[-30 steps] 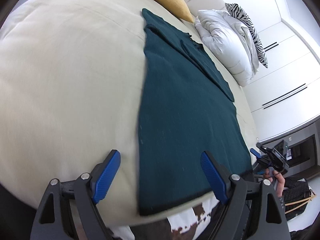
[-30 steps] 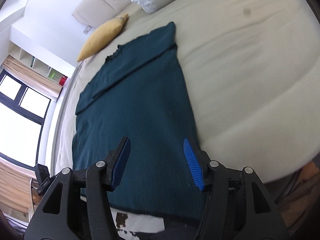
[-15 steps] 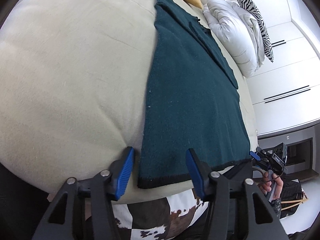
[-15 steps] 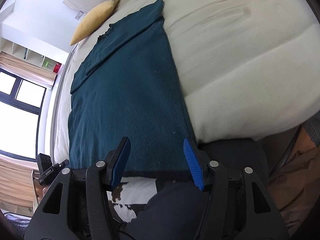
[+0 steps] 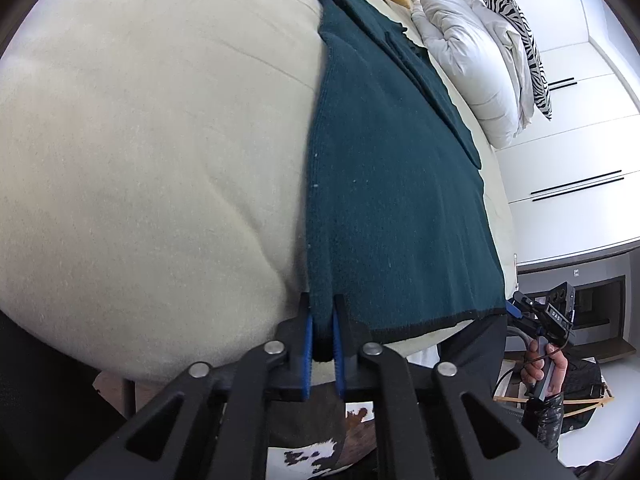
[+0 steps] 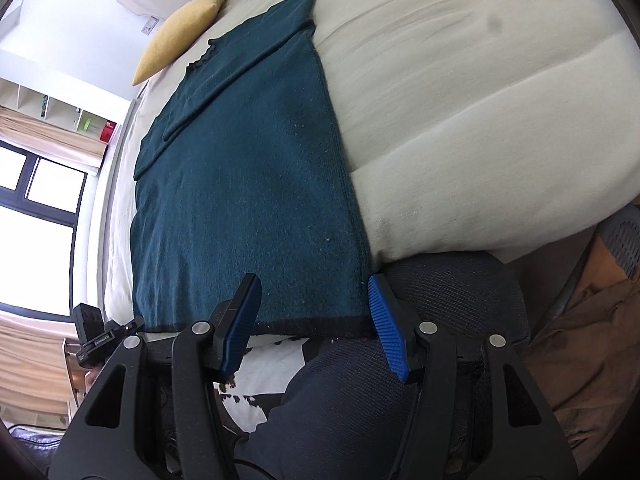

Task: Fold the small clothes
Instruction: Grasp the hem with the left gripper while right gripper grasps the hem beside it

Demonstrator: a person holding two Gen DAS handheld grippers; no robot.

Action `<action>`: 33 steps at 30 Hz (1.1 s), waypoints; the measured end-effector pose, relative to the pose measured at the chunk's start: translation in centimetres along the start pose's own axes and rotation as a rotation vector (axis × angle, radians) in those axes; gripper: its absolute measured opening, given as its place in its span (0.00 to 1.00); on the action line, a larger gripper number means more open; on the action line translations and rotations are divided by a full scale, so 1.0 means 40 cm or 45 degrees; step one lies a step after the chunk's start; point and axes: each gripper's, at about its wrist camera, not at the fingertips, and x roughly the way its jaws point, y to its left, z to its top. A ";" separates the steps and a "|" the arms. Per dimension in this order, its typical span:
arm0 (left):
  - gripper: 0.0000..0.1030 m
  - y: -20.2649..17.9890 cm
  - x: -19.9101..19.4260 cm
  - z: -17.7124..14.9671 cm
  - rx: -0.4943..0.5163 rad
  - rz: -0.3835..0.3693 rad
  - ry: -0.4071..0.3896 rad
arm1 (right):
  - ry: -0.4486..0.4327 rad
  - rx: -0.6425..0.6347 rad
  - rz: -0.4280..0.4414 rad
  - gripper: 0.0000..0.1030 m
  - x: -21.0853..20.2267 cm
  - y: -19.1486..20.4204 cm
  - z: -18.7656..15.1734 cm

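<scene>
Change: left gripper [image 5: 320,338] has just closed on dark teal knitted garment's [image 5: 396,200] near corner.
Right gripper [image 6: 316,320]: jaws apart, empty, straddling the hem.
Surface: cream bed [image 5: 140,140].

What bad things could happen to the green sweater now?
The left gripper, which has just been closing, pinches only the very corner of the sweater, so it might slip out when lifted. The right gripper is open over the other corner of the hem; lifting now would drag the sweater crooked. The hem lies right at the bed's edge, so it could slide off.
</scene>
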 end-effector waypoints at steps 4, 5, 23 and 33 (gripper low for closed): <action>0.07 0.001 -0.006 -0.003 -0.004 -0.014 -0.022 | -0.009 -0.007 0.006 0.52 -0.013 0.004 -0.002; 0.07 0.000 -0.007 -0.003 -0.004 -0.017 -0.025 | -0.011 -0.007 0.008 0.52 -0.016 0.004 -0.004; 0.07 0.005 -0.019 -0.008 -0.008 -0.055 -0.059 | 0.056 0.053 0.073 0.43 0.015 -0.042 0.010; 0.07 0.002 -0.032 -0.010 0.008 -0.064 -0.078 | 0.006 0.054 0.088 0.07 0.000 -0.049 -0.015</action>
